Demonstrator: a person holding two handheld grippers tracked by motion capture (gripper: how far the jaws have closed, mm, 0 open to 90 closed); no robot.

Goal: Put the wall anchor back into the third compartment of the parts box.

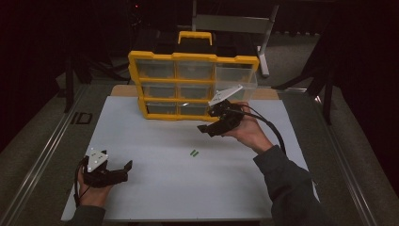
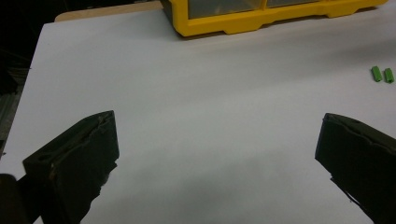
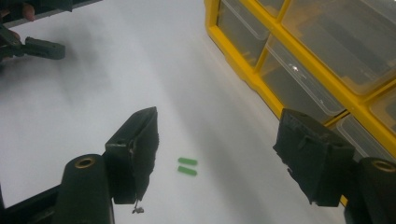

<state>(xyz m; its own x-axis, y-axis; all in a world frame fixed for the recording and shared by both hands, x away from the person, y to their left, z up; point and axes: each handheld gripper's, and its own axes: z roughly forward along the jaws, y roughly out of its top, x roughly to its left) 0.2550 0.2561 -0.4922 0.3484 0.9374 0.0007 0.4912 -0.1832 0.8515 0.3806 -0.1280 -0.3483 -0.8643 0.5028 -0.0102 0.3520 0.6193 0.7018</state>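
Observation:
Two small green pieces [image 1: 193, 152] lie side by side on the white table top [image 1: 155, 188]; they also show as green pieces [image 3: 187, 166] below and between my right jaws, and as green pieces [image 2: 382, 74] at the far right. My right gripper [image 1: 209, 120] hovers open above the table, just in front of the yellow drawer organizer [image 1: 193, 57], with nothing between its jaws [image 3: 219, 144]. The left gripper [image 1: 126, 172] rests low near the front left, its jaws wide open and empty [image 2: 217, 140].
The organizer stands upright at the back of the table, with clear drawers [image 3: 299, 84]. Its top right drawer [image 1: 237, 77] sticks out toward the right hand. A dark frame and table legs stand behind it. The left gripper [image 3: 32, 46] shows far off.

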